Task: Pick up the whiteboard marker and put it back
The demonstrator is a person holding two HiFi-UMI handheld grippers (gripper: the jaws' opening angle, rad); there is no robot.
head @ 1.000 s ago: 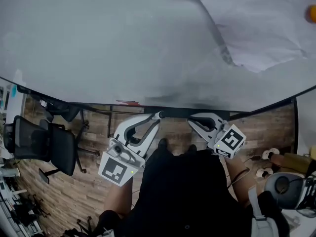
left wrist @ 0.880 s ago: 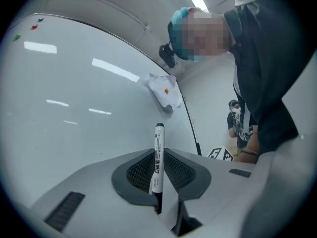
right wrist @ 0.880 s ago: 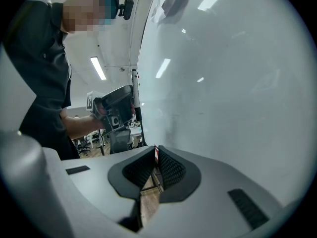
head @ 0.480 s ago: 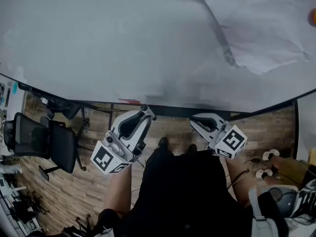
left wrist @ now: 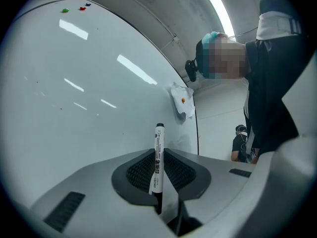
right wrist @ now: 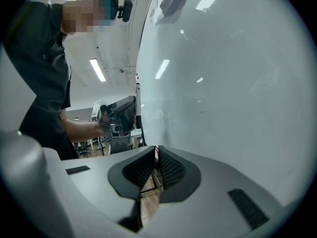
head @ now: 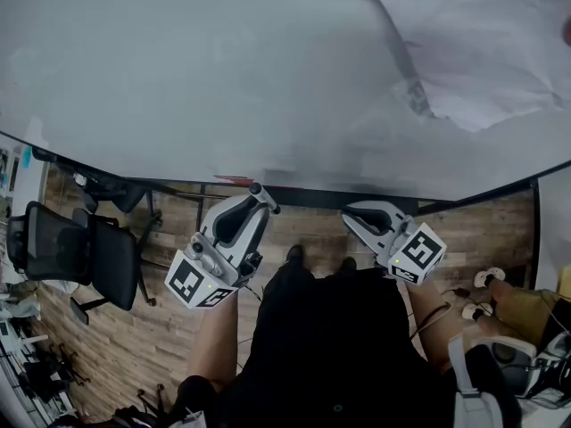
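Note:
A whiteboard marker (left wrist: 157, 157), white-barrelled with a black cap, stands upright between the ribbed pads of my left gripper (left wrist: 157, 155), which is shut on it. In the head view the left gripper (head: 257, 194) points up at the lower edge of the whiteboard (head: 223, 78), just under the dark rail (head: 312, 196). The marker's tip pokes out beyond the fingers there. My right gripper (head: 350, 216) hangs to the right, also aimed at the rail. Its jaws (right wrist: 155, 157) are together with nothing between them. The board's glossy face fills the left gripper view (left wrist: 74, 108).
A crumpled paper sheet (head: 482, 43) hangs on the board at upper right. A small red thing (head: 230, 182) lies on the rail left of my left gripper. A black office chair (head: 80, 257) stands on the wooden floor at left. Another person (left wrist: 241, 143) stands far behind.
The left gripper has rolled about its own axis and shifted a little left, its marker cube showing another face. The marker stays clamped. The right gripper has kept still.

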